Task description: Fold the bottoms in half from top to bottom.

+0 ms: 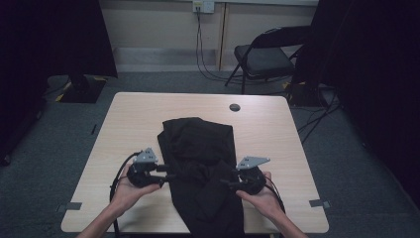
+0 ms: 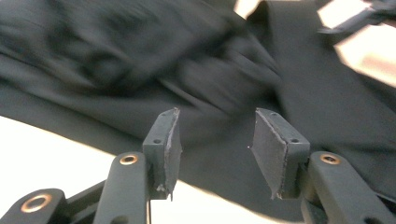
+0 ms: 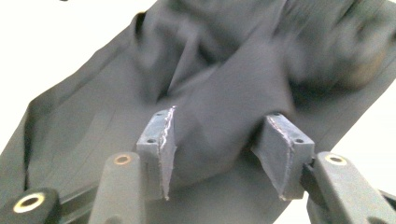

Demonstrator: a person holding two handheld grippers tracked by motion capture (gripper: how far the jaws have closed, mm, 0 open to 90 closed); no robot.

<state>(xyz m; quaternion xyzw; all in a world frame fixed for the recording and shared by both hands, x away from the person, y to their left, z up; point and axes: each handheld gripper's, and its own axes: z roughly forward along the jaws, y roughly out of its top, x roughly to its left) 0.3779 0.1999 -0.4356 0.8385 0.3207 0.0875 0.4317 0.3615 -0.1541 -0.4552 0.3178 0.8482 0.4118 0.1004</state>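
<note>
A black cloth point(image 1: 200, 163) lies in the middle of the table point(image 1: 133, 119). It is long and crumpled, with lots of folds. Its near end hangs over the table edge closest to the person. Its far end stops short of a small dark round hole point(image 1: 235, 107) in the table top.

The left gripper point(image 1: 171, 173) is at the left side of the cloth, and it points in at the cloth. In the left gripper view its two jaws stand wide apart, and the left gripper point(image 2: 212, 149) has nothing between them. The cloth point(image 2: 140, 70) lies just past the pads point(image 2: 268, 149), with pale table below it. The far part there is blurry.

The right gripper point(image 1: 225, 182) is at the right side of the cloth and points in too. In the right gripper view the right gripper point(image 3: 219, 149) is also wide open. A raised fold of the cloth point(image 3: 219, 126) sits between the two pads point(image 3: 161, 144), but they do not squeeze it.

The person's left hand point(image 1: 130, 187) holds the left gripper and the right hand point(image 1: 260, 193) holds the right one. Both forearms come in from the near edge.

Behind the table, a black folding chair point(image 1: 265, 57) stands on the grey floor point(image 1: 356, 163). Cables point(image 1: 200, 49) hang down the wall from a socket point(image 1: 203, 6).
</note>
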